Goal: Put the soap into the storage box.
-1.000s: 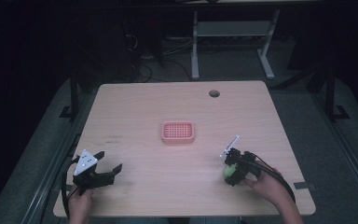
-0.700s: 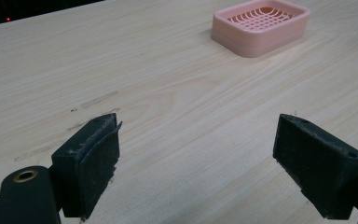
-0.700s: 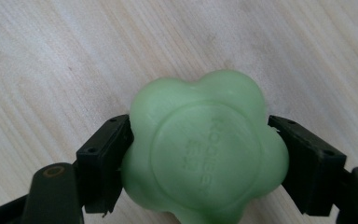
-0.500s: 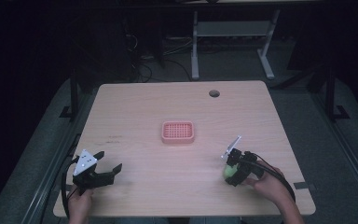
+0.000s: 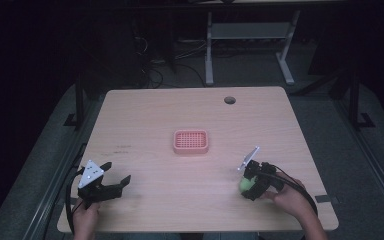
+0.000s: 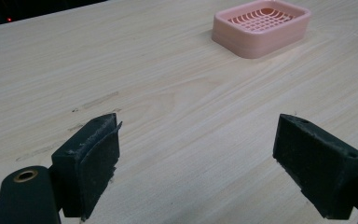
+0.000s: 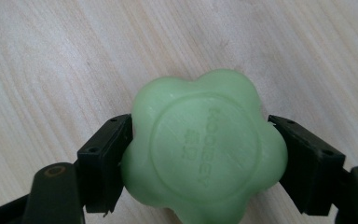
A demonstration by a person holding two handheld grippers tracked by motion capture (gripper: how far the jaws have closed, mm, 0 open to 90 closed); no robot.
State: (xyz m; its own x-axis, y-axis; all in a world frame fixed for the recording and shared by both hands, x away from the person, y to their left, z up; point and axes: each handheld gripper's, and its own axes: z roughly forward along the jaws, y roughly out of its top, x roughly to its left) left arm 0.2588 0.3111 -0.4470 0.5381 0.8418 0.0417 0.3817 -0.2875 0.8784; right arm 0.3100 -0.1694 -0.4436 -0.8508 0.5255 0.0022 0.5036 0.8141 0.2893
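Fingers (image 7: 105, 163) clamp green soap (image 7: 205, 149), underside hidden.

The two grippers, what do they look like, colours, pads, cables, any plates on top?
Both are black two-jaw tools. The left gripper carries a grey three-cornered plate with dark dots; its blocky jaws have worn, rough-edged black pads. The right gripper has a similar plate, and a black cable trails from it.
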